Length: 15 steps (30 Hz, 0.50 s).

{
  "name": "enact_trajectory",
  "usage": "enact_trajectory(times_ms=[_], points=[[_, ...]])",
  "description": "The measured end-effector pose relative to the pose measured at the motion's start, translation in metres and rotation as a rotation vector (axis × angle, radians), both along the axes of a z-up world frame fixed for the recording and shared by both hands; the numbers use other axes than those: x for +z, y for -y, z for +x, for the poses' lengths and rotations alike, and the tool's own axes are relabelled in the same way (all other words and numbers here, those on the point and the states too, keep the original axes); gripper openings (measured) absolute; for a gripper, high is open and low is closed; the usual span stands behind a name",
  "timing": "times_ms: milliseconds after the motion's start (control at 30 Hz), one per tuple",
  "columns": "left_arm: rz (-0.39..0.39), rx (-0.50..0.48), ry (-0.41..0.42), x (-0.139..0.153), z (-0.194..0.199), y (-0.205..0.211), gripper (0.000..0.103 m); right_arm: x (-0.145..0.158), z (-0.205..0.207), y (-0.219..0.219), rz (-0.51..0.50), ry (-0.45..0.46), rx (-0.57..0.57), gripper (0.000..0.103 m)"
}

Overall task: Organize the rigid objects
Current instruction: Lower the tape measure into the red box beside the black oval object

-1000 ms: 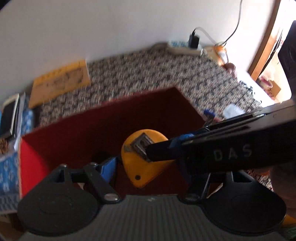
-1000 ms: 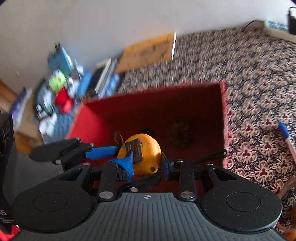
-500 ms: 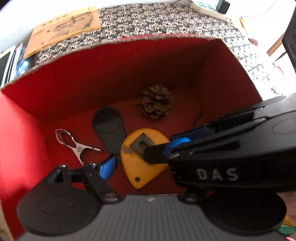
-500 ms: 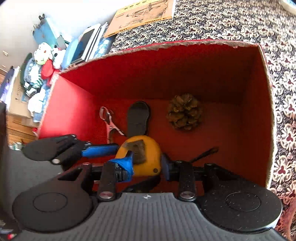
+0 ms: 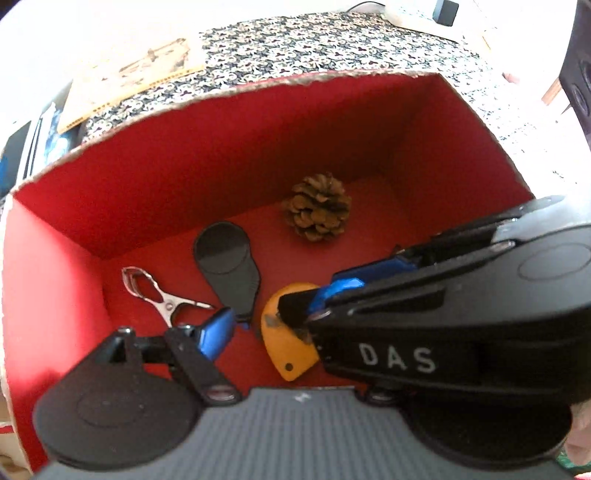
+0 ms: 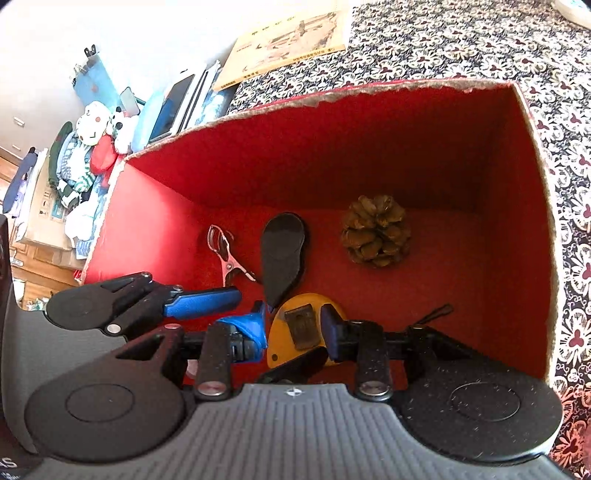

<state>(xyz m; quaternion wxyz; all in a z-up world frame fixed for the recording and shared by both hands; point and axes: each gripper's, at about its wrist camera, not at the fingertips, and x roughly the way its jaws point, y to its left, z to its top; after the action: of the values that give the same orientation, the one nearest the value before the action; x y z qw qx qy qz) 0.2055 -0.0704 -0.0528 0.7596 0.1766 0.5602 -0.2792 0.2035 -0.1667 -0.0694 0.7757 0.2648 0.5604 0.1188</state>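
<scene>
A red cardboard box (image 5: pixel 236 155) (image 6: pixel 332 147) holds a pine cone (image 5: pixel 317 212) (image 6: pixel 376 230), a black oval case (image 5: pixel 229 266) (image 6: pixel 282 251) and a metal clip (image 5: pixel 159 295) (image 6: pixel 227 254). My right gripper (image 6: pixel 293 326) is shut on a yellow tape measure (image 6: pixel 299 334) (image 5: pixel 286 347), holding it low inside the box near the front wall. My left gripper (image 5: pixel 280 328) is open beside it. Its left blue finger (image 5: pixel 216 332) shows; the right gripper's body (image 5: pixel 443 332) hides its other finger.
The box stands on a black-and-white patterned cloth (image 6: pixel 480 44). A tan booklet (image 6: pixel 291 40) (image 5: pixel 140 85) lies behind it. Books, tablets and stuffed toys (image 6: pixel 96 140) are piled at the left. A power strip (image 5: pixel 424 9) sits at the far back.
Both grippers have tipped forward and dropped into the box with the tape measure. The box floor and its contents came into view. The right gripper's hold has not changed.
</scene>
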Motion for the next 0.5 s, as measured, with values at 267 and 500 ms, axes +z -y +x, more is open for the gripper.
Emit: enact_trajectory(times_ms=[267, 500], points=[[0.028, 0.016, 0.078, 0.0039, -0.0086, -0.0007, 0.067, 0.0012, -0.0018, -0.003, -0.066, 0.028, -0.038, 0.015], [0.017, 0.02, 0.11, 0.0039, -0.0082, -0.0004, 0.067, 0.0021, -0.0042, -0.0019, -0.066, 0.051, -0.064, 0.015]])
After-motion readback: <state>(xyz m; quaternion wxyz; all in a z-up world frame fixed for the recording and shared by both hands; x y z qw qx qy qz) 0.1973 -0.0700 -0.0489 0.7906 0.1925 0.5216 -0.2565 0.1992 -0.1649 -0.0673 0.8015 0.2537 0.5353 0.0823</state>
